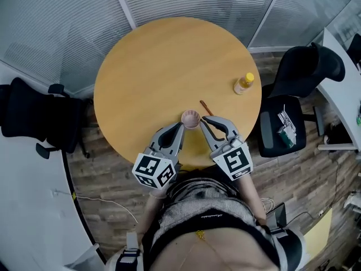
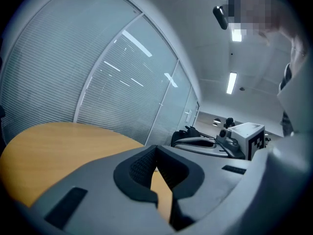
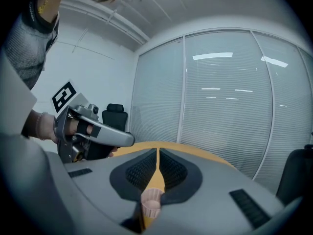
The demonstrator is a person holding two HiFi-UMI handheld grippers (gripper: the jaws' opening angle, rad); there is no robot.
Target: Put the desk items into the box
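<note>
Left gripper (image 2: 155,151) clenched empty, right gripper (image 3: 157,153) clenched, pink cup (image 3: 150,205) part-hidden in jaw gap

Head view: from your head you look steeply down on the whole round table (image 1: 169,66), with your left gripper (image 1: 181,125) and right gripper (image 1: 204,119) at its near edge; left gripper view: low over the tabletop, along its own jaws toward the blind-covered glass wall (image 2: 73,72), the right gripper at its right; right gripper view: equally low, facing that wall, the left gripper at its left, the pink cup (image 3: 150,203) very close below; all three views share the tabletop and the wall.
</note>
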